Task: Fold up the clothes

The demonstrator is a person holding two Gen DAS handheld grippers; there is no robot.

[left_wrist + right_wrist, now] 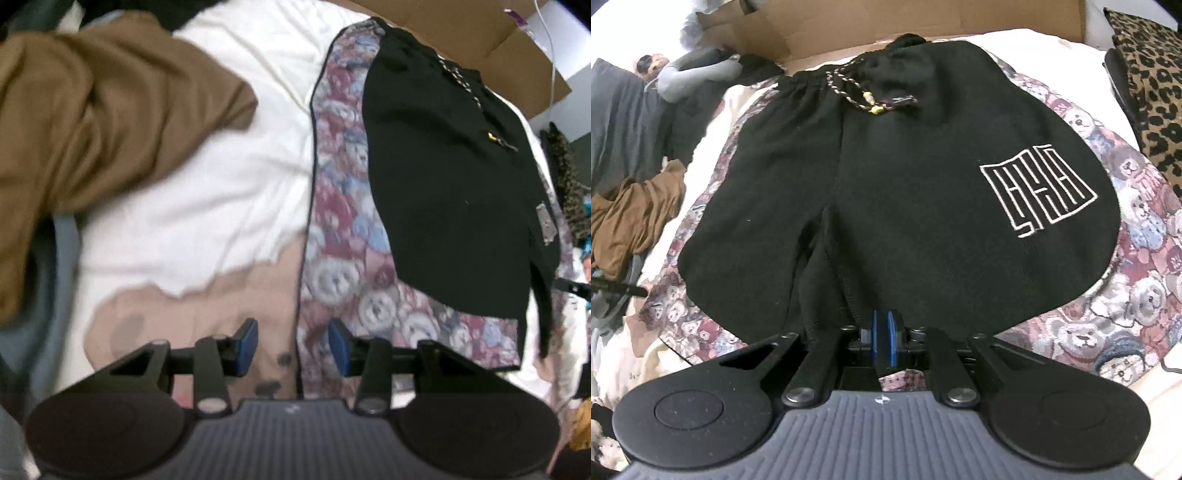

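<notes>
Black shorts (901,192) with a white maze-like logo and a braided drawstring lie spread flat on a teddy-bear print blanket (1137,295). My right gripper (882,339) is at the crotch hem of the shorts, its blue pads pressed together; whether cloth is pinched between them is hidden. In the left wrist view the shorts (450,184) lie to the right on the blanket (340,229). My left gripper (293,347) is open and empty, hovering over the blanket's left edge, apart from the shorts.
A brown garment (92,129) lies crumpled on the white sheet (221,166) at left; it also shows in the right wrist view (631,218). Cardboard (923,18) lies behind the shorts. A leopard-print pillow (1152,85) sits at right. Grey clothes (698,70) lie far left.
</notes>
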